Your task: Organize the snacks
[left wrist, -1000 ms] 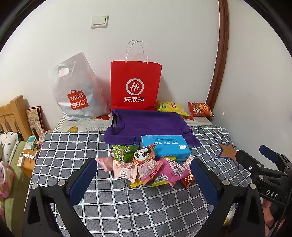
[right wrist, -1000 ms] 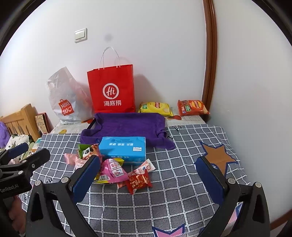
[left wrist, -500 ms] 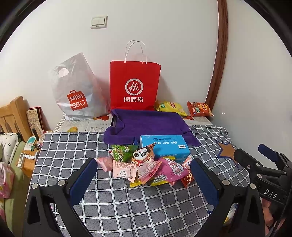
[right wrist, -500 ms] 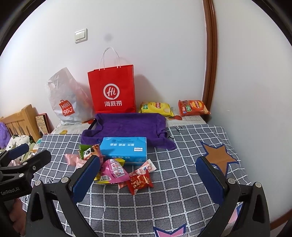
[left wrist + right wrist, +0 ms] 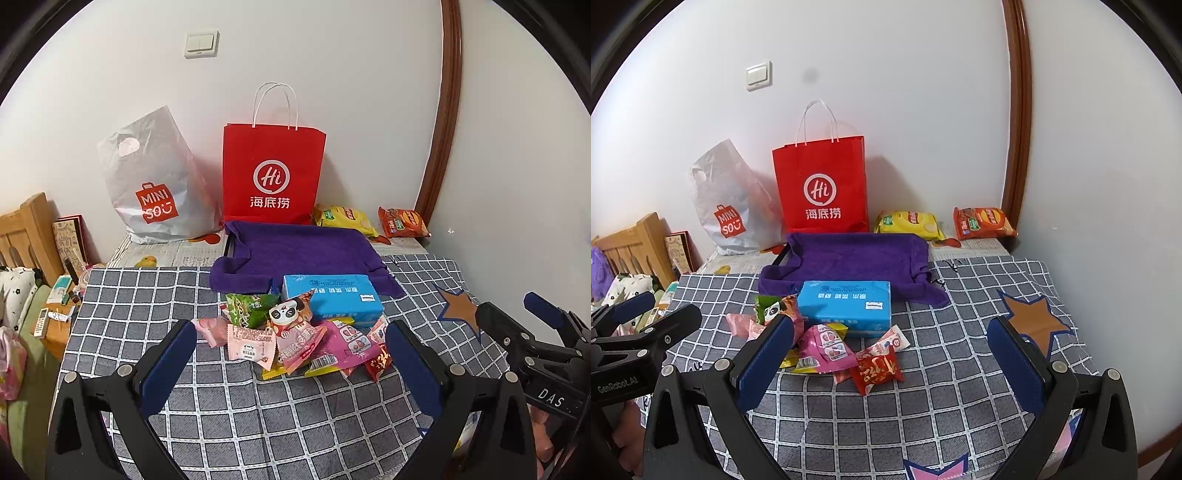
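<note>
- Hovering over the near part of the checked table, left tool spread wide and gripping nothing.
- Hanging to the right, right tool likewise released and empty.
- Lying in a loose, overlapping heap mid-table: snack packets, with a green packet at far left, a panda packet leaning on the blue tissue box, a pink pouch and a red packet nearest.
- Sitting just beyond the box: a tray under a purple towel; two chip bags resting against the far wall, beside the red paper bag.
- Judging the packets light, thin and crinkly, probably slick foil, apt to slide or drag neighbours along.
- Favouring a pinch on a crimped end seal or free corner, not the puffed middle, to avoid crushing contents.
- Taking the red packet first seems easiest, lying apart at the heap's near edge.
</note>
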`<state>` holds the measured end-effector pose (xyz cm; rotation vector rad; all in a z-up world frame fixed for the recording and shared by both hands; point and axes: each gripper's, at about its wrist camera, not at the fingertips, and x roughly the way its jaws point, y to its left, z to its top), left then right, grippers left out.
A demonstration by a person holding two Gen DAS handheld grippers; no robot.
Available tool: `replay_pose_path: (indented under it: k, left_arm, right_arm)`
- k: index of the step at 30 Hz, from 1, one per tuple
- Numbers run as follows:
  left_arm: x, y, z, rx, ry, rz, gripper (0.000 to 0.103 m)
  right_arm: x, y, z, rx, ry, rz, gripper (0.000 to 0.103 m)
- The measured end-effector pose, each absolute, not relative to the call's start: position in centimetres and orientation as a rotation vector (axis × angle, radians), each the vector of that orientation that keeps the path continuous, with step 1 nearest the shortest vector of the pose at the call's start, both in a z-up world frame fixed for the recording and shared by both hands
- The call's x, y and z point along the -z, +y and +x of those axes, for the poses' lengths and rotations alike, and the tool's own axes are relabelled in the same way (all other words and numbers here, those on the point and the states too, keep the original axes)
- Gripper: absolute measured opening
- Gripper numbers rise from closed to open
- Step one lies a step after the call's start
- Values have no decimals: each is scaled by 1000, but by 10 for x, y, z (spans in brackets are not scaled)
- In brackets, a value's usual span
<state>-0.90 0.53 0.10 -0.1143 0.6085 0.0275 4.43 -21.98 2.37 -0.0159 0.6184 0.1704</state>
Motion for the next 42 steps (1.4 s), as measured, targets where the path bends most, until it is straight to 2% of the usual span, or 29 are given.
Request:
replay_pose_path:
  k: [42]
  left_arm:
    - [-5,4,-15,-1,586,-117,102]
  right_arm:
    - [-18,-217,38,-202,592,-5,103]
